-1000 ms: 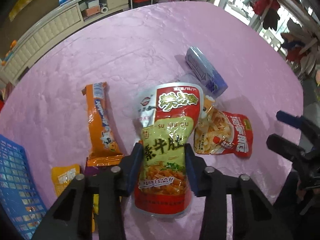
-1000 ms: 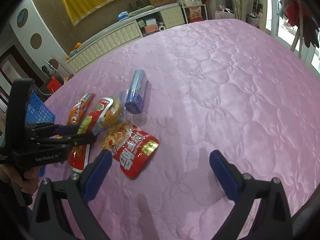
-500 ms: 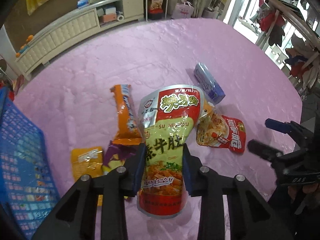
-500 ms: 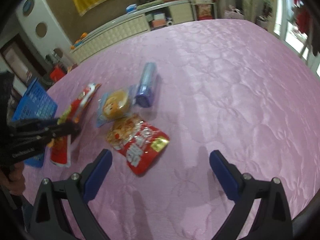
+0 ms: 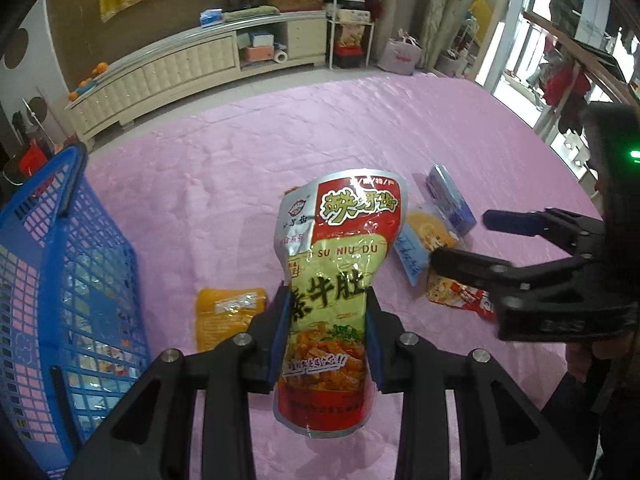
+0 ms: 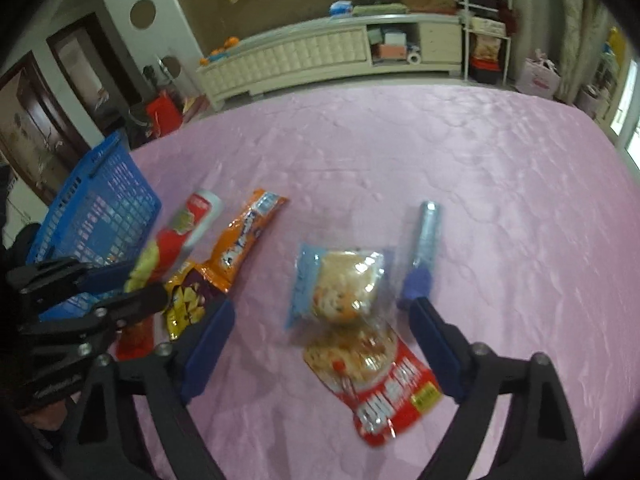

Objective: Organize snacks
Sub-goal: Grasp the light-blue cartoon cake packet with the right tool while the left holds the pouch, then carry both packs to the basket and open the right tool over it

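Since the earlier frame the left gripper, clamping the red-green pouch mid-body, is lifting toward the blue basket; right gripper, jaws narrowing but empty, is hovering over the bun packet. Pouch looks light, crinkly, slippery; pinching the middle is best.

Lighting: daylight from windows at right, moderately bright, room's far side dimmer. Glare: sheen on the held foil snack pouch and pink quilted cover. Shadows: soft. Left wrist view sharp; right wrist view motion-blurred. Both: fisheye bending, dark vignetted corners
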Demonstrator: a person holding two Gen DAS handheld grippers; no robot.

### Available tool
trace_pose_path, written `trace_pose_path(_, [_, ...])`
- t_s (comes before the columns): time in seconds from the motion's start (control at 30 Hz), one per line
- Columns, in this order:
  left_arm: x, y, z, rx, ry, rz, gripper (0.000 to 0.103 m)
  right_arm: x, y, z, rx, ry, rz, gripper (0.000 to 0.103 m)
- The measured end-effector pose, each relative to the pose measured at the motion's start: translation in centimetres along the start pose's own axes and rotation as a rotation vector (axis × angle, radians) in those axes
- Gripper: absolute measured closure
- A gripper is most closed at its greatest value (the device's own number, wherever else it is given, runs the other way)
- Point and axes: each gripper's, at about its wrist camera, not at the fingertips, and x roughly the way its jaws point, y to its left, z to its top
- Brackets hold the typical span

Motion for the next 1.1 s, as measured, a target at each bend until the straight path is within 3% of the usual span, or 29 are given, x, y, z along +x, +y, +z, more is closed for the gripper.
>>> trace_pose_path(0.13, [-0.1,0.8,-0.3,-0.022,-0.017,-0.019,0.071,2.2,0.4,0.2,-0.011,0.059,-0.032,0.018])
trace_pose_path(0.5, [1.3,1.9,-1.2,-0.064,-0.012,-0.041,0.071,4.7,1.8,0.5,-0.097,0.116,-0.175,0.018])
trace_pose_path(0.57, [1.2,2.0,-1.3,-0.07,-0.013,-0.041,0.071,5.2,1.8,0.4,-0.095,0.133,-0.182,0.023])
trace_pose_path(0.6, [1.2,2.1,-1.2,-0.072,-0.014,-0.041,0.071,5.4,1.7,0.2,-0.095,0.137,-0.191,0.031])
trace_pose_path(0.7, [1.0,2.3,-1.3,-0.077,-0.012,-0.039,0.071,4.7,1.9,-0.3,-0.105,0.109,-0.17,0.041])
trace_pose_path(1.1, [-3.9,1.4,-2.2,-0.081,-0.064,-0.019,0.071,-2.5,5.6,-1.8,-0.126,0.013,-0.104,0.042])
